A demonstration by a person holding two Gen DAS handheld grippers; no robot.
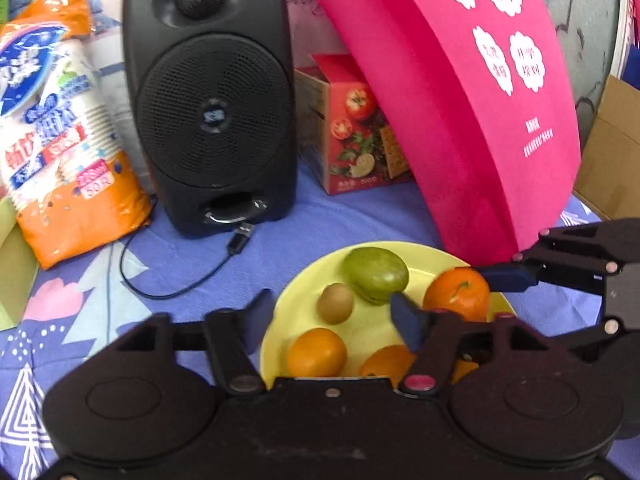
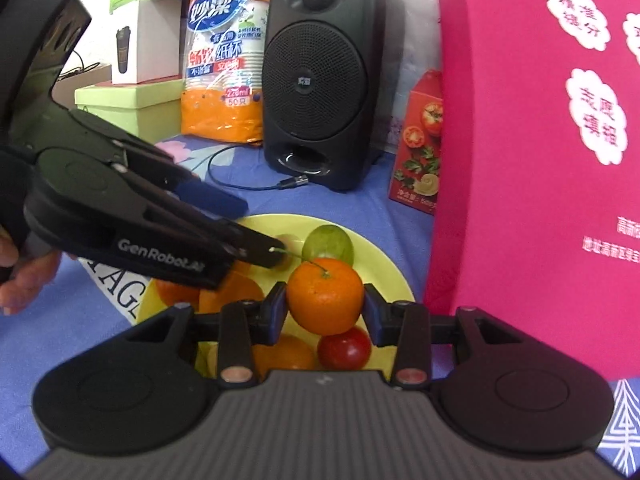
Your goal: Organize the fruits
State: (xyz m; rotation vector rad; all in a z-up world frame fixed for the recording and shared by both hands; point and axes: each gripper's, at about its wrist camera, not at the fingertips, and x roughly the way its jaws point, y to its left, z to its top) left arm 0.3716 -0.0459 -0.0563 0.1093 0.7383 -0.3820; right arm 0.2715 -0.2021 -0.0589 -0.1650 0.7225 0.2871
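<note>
Clamping orange point(image 2: 325, 298), right tool point(image 2: 325, 312) – left tool point(image 1: 334, 316) apart, empty – plate point(image 2: 384, 268) partly hidden.

The yellow plate point(image 2: 384, 268) bears four oranges point(image 2: 325, 298), one green fruit point(image 2: 330, 245), one kiwi point(image 1: 335, 303), one tomato point(image 2: 344, 349).

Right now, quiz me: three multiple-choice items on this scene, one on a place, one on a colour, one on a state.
1. The black speaker stands: A between the paper-cup pack and the tomato cracker box; B on the plate; C on the floor.
2. The plate is: A white; B yellow; C blue.
3. The right gripper: A fingers shut on an orange; B open, empty; C fingers shut on a banana.
A, both flank it; B, its rim shows yellow; A, both fingers press the stemmed orange.
</note>
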